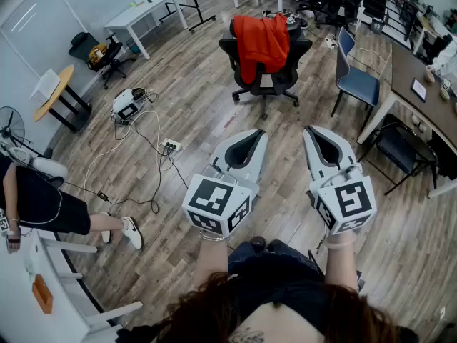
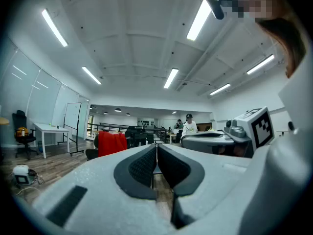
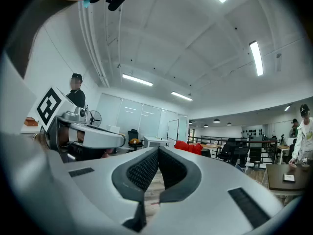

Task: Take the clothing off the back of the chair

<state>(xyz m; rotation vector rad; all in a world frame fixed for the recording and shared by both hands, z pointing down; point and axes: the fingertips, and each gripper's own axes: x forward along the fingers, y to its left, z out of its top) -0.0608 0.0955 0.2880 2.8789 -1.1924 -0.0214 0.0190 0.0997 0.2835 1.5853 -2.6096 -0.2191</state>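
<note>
The red clothing hangs over the back of the black office chair, straight ahead of me and well apart from both hands. It drapes downward over the backrest, so its long axis runs top to bottom, with its width spread across the back. Neither hand is within reach yet.

My left tool is clenched with nothing between its jaws, and my right tool is the same, empty and pressed together. Both are held level, side by side. In the head view the left tip lines up more closely with the clothing, though I judge neither hand clearly nearer (the gap is mostly walking distance).

From the left gripper view the clothing sits left of the jaws. From the right gripper view it sits a little to their right.

Bare wooden floor lies between me and the chair. A power strip and its cables lie off to the left. A blue chair and a desk stand to the right.
</note>
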